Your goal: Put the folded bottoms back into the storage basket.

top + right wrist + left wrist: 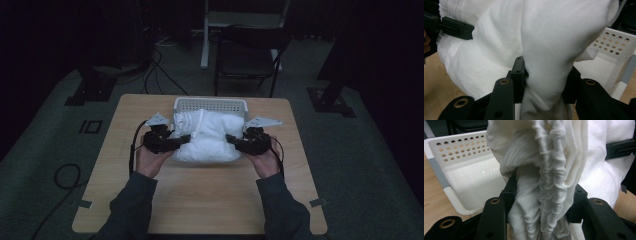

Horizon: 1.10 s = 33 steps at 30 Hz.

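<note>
A bulky white garment [207, 137] is bunched up at the near side of a white perforated basket [210, 104] on the wooden table. My left gripper [179, 141] is shut on the garment's left edge; in the left gripper view a gathered, ribbed fold of the garment [544, 195] is pinched between the two black jaws. My right gripper [234, 141] is shut on the right edge, where a thick smooth fold of the garment [546, 75] fills the gap between its jaws. The cloth hangs between both grippers, partly over the basket's near rim.
The basket [461, 170] stands at the table's far middle, its inside bare where visible. The wooden table [200, 200] extends toward the person. A dark chair [247, 55] and cables lie on the floor beyond the table.
</note>
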Motion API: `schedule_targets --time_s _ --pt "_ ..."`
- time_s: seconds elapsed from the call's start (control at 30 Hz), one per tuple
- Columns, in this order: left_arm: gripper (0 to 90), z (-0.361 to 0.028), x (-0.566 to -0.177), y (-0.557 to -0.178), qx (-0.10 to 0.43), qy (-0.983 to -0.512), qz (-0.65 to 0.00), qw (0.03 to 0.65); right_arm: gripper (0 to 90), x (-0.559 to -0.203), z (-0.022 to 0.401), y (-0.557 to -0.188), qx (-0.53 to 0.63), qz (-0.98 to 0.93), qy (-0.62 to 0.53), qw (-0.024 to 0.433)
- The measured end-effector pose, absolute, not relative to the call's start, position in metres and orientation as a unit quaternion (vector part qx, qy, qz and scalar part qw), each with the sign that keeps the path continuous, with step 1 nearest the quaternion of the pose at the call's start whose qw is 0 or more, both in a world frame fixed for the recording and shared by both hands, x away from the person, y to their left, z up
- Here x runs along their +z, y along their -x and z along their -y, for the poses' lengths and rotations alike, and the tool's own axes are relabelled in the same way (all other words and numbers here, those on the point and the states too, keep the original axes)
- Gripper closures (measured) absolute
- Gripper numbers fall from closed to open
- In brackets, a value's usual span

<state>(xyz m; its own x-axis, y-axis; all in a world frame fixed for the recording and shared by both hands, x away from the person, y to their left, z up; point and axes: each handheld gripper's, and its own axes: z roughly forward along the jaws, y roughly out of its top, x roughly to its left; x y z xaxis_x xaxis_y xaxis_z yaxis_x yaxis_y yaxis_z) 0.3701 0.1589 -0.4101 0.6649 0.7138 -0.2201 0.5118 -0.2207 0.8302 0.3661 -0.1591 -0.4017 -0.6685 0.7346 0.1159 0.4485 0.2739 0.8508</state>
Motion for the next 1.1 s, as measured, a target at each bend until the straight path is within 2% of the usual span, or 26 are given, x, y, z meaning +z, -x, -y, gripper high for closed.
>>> schedule_targets --time_s 1.1 --pt "54.5 -0.157 -0.409 -0.390 0.107 -0.769 -0.404 0.483 63.3 -0.400 0.158 -0.385 0.468 -0.779 -0.388 0.156"
